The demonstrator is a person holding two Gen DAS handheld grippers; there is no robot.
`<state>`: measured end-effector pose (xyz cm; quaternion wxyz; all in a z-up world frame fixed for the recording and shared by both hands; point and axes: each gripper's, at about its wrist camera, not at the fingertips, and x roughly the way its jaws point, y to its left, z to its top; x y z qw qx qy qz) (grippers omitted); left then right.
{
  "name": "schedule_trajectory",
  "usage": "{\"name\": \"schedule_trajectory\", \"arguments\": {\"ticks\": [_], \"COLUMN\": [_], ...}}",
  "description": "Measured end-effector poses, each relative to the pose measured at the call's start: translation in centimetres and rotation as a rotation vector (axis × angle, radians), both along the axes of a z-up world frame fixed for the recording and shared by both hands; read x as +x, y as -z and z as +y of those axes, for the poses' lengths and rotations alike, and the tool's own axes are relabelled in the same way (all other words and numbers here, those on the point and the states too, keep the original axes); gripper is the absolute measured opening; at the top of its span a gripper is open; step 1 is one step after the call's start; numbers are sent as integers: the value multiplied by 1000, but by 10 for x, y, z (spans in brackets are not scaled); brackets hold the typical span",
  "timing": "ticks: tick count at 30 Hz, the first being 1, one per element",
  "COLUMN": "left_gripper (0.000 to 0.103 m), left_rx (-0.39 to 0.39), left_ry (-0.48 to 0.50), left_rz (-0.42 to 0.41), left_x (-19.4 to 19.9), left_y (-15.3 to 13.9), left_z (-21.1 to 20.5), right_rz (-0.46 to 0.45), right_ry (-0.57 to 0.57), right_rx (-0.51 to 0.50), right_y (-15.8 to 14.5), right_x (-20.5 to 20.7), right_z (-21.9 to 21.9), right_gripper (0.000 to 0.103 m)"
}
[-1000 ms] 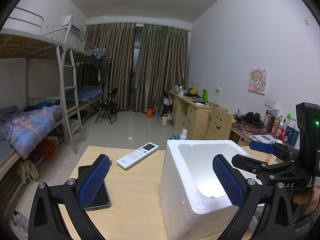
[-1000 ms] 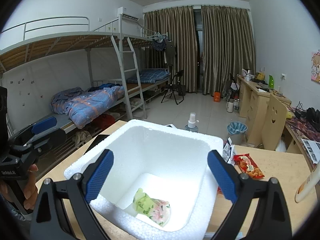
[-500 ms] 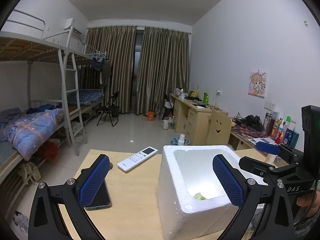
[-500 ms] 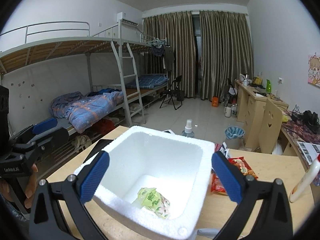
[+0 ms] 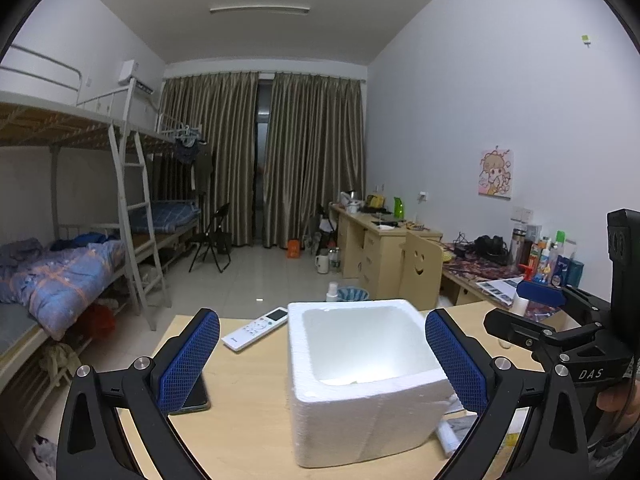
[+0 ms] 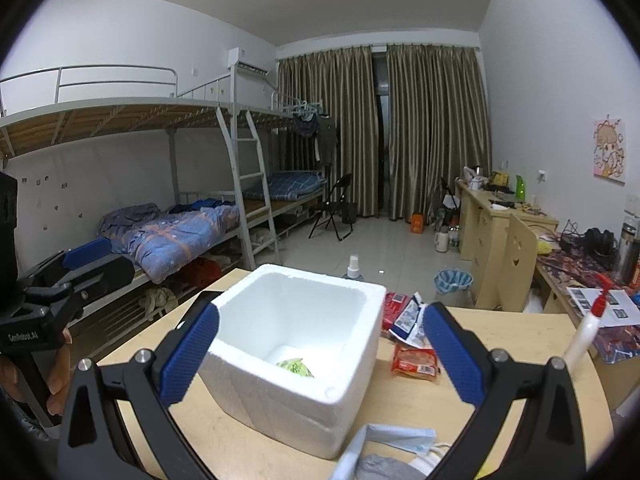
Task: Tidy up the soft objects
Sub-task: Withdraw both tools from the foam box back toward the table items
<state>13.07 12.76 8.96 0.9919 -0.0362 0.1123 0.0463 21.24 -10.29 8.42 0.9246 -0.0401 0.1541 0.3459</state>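
**Both hands empty above the foam box**

My right fingers [image 6: 448, 356] and left fingers [image 5: 188, 356] are spread wide, gripping nothing. The foam box [image 6: 296, 344] sits mid-bench, mouth up to take soft items; a green packet [image 6: 295, 367] lies inside. Red snack packets [image 6: 414, 363] and a face mask [image 6: 394, 438] wait near the bench's right edge

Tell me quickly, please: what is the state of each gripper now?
Left gripper: open, holding nothing.
Right gripper: open, holding nothing.
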Motion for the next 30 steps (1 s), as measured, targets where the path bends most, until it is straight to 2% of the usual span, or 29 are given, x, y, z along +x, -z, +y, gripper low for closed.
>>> {"name": "schedule_trajectory", "arguments": {"ticks": [16,23,30], "left_gripper": [103,103,103], "left_rx": [8,5,-8], "left_ry": [13,9,17], "left_rz": [-57,-77,-107], "left_x": [-43,-48,-53], "left_y": [-8,4,27], "left_z": [-48,-63,-78], "right_rz": [-55,-79,-105], "right_ry": [88,120,158], "right_rx": [68,80,81], "right_y": [2,14,33], "right_x": [-36,-54,-66], "right_z": [-61,-82,-96], "right_gripper": [103,103,103]}}
